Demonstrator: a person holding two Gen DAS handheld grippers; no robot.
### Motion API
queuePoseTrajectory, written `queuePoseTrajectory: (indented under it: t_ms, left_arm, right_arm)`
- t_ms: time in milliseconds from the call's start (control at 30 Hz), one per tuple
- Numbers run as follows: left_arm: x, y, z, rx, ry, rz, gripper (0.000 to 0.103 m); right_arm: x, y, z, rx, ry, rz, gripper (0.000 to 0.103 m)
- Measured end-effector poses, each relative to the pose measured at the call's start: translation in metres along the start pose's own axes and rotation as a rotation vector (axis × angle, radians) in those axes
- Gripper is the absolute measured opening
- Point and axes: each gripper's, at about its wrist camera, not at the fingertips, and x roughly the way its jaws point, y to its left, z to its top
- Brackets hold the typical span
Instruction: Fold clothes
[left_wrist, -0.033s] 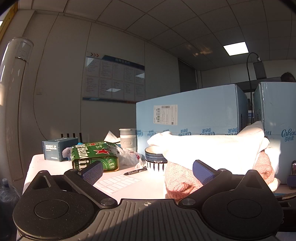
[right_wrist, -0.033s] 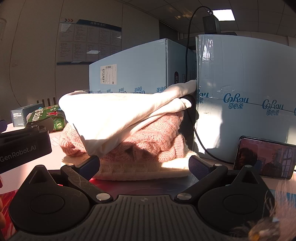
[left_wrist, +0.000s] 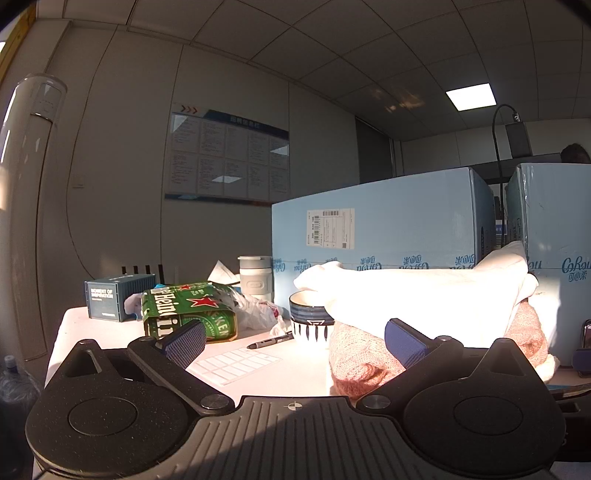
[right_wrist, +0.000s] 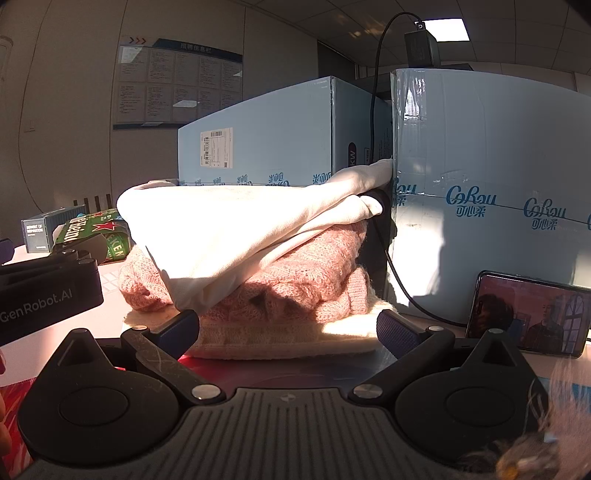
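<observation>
Grippers left (left_wrist: 293, 338) and right (right_wrist: 288, 325) both spread wide, empty, seemingly short of clothes pile (right_wrist: 258, 236)

The setting was an office. A tiled ceiling (left_wrist: 332, 55) with a panel light (left_wrist: 471, 95) and a wall noticeboard (left_wrist: 227, 155) indicated this. Shipping boxes (right_wrist: 266, 136) stood on the table (left_wrist: 258, 373).

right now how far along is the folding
A pile stands by the blue boxes: a cream knit at the bottom and a pink sweater above look folded. The white top lies loosely draped over them, so it may still need folding. Nothing is in hand: the left gripper and right gripper are both open and empty.
</observation>
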Motion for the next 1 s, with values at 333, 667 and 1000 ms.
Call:
queuePoseTrajectory:
  t_ms: [333,667,1000]
  left_arm:
    - [0.0007,0.0008,0.0024,0.001,0.000,0.000,0.103]
    - [-0.0005,0.0005,0.0013,0.001,0.001,0.000,0.103]
    - [-0.0002,0.0004,0.0013,0.000,0.000,0.000,0.103]
  right_arm:
    - [-0.0001,0.0003,-0.0001,0.000,-0.002,0.000,0.103]
    - [0.0004,0.0000,0.0009,0.000,-0.002,0.000,0.103]
    - [0.0000,-0.0006,0.0008,0.000,-0.002,0.000,0.103]
